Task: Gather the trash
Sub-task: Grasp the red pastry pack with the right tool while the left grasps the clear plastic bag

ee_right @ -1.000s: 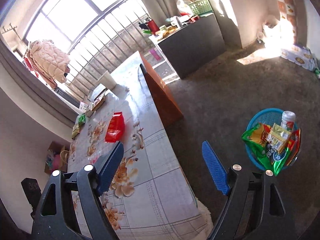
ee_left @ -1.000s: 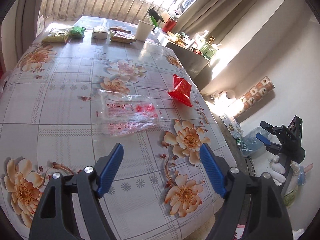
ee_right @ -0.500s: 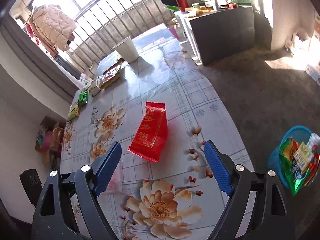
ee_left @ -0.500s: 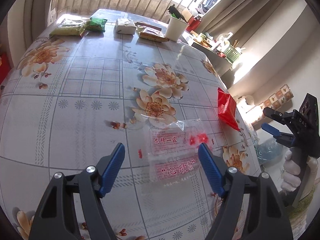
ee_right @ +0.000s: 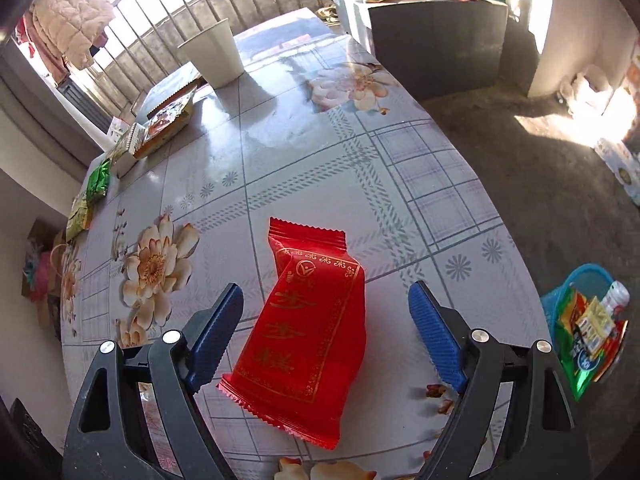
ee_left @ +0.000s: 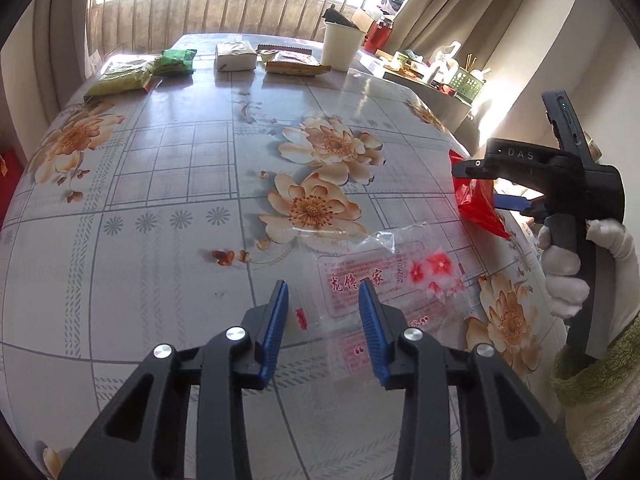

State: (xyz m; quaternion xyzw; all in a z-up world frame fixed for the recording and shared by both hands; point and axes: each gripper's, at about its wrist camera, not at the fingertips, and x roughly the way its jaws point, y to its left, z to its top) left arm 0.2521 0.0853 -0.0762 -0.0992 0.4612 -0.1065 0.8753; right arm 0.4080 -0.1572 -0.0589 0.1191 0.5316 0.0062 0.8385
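Observation:
A clear plastic wrapper with red print (ee_left: pixel 384 280) lies flat on the flowered tablecloth (ee_left: pixel 160 184). My left gripper (ee_left: pixel 323 304) is just over its near left edge, its jaws partly closed with a gap between them and nothing gripped. A red snack packet (ee_right: pixel 308 340) lies near the table's right edge; it also shows in the left wrist view (ee_left: pixel 478 204). My right gripper (ee_right: pixel 324 336) is wide open with the packet between its fingers, untouched. It shows in the left wrist view (ee_left: pixel 496 188) at the packet.
A blue basket (ee_right: pixel 580 320) full of wrappers stands on the floor right of the table. At the table's far end are a white paper cup (ee_left: pixel 342 46), a white pack (ee_left: pixel 235 56), green packets (ee_left: pixel 178 60) and a flat snack pack (ee_left: pixel 292 63). A dark cabinet (ee_right: pixel 440 28) stands beyond.
My left gripper has moved down onto the clear wrapper and its jaws have narrowed. My right gripper has moved in over the table until the red packet lies between its fingers.

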